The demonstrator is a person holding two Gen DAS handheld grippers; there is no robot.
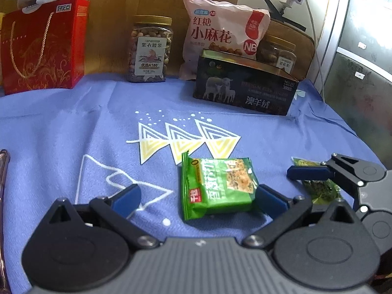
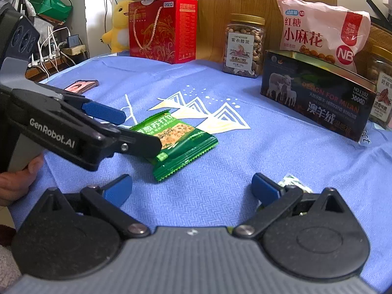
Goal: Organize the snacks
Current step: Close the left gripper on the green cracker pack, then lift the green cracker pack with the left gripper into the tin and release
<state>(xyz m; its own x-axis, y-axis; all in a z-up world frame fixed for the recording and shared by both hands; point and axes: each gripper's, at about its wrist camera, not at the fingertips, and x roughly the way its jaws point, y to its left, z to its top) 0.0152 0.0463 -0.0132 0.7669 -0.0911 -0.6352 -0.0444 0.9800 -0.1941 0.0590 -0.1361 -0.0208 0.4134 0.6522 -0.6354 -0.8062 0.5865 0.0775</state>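
Note:
A green cracker packet (image 1: 218, 186) lies flat on the blue cloth; it also shows in the right wrist view (image 2: 177, 142). My left gripper (image 1: 198, 199) is open, low over the cloth, with the packet beside its right finger. In the right wrist view the left gripper (image 2: 137, 128) reaches in from the left over the packet. My right gripper (image 2: 192, 189) is open and empty, in front of the packet. A small green snack sachet (image 1: 318, 186) lies at the right gripper's right finger (image 2: 265, 188); the sachet shows partly in the right wrist view (image 2: 292, 182).
At the back stand a red gift box (image 1: 44, 46), a nut jar (image 1: 150, 49), a pink snack bag (image 1: 225, 31), a second jar (image 1: 279, 51) and an open dark tin box (image 1: 245, 83). A phone (image 2: 80, 85) lies at the left edge of the cloth.

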